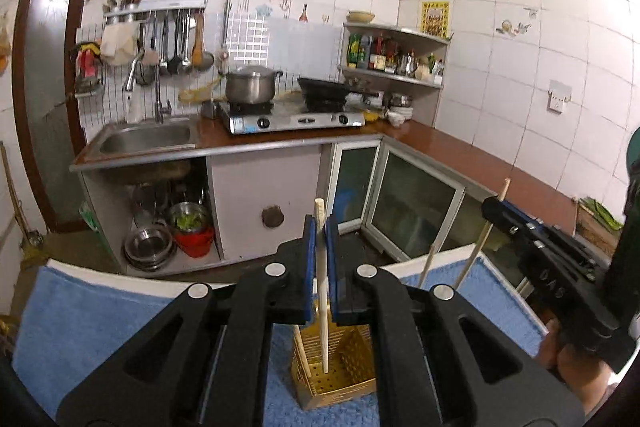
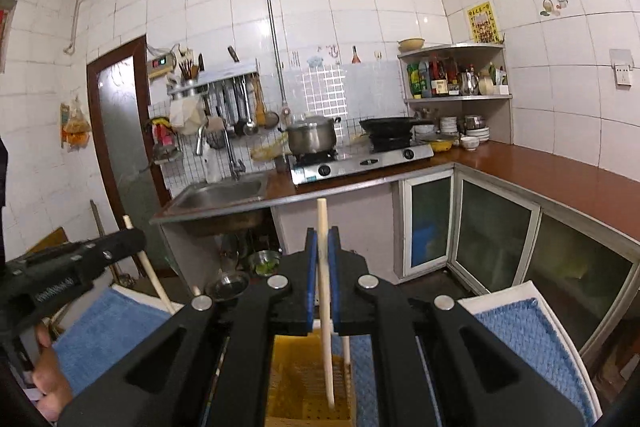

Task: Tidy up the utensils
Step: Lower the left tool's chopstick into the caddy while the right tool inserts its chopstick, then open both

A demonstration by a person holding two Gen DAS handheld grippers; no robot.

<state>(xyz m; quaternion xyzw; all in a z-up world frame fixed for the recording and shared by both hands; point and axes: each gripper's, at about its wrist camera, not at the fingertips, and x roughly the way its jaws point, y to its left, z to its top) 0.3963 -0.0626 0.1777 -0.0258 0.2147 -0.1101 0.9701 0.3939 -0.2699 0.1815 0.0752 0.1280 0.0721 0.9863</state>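
My left gripper (image 1: 320, 227) is shut on a pale wooden chopstick (image 1: 322, 291) held upright, its lower tip inside the yellow perforated utensil holder (image 1: 340, 375). My right gripper (image 2: 323, 243) is shut on another chopstick (image 2: 326, 307), its tip down inside the same holder (image 2: 304, 387). In the left wrist view the right gripper (image 1: 496, 209) stands to the right with its chopstick (image 1: 486, 239); another chopstick (image 1: 427, 265) leans beside it. In the right wrist view the left gripper (image 2: 132, 237) is at the left with its chopstick (image 2: 154, 275).
The holder stands on a blue towel (image 1: 92, 311) over a white tray (image 1: 120, 277). Beyond are a sink (image 1: 146, 139), a gas stove (image 1: 296, 121) with a pot (image 1: 250, 85) and wok (image 1: 324, 89), a corner shelf (image 1: 396, 75) and a brown counter (image 1: 480, 159).
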